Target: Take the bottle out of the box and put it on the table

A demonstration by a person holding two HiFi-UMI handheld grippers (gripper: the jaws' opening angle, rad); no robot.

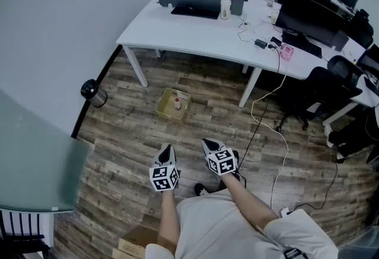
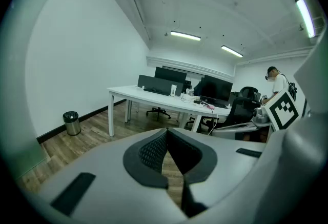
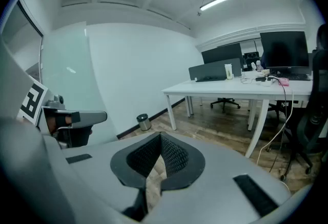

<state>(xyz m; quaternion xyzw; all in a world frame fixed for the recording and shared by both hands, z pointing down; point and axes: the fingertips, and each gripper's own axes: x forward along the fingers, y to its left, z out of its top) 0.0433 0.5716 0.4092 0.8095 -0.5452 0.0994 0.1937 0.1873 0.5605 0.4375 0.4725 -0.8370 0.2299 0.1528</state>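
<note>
Both the left tool (image 1: 168, 149) and right tool (image 1: 208, 144) are closed on nothing, and the upright bottle (image 1: 177, 103) stands in the box (image 1: 163, 105) on the floor (image 1: 127, 133) ahead, seemingly nearer the left.

An open cardboard box (image 1: 164, 108) sits on the wood floor (image 1: 127, 133), near the white counter (image 1: 177, 35). Inside it a small pale bottle (image 1: 177, 103) stands upright, its cap seemingly red.
</note>
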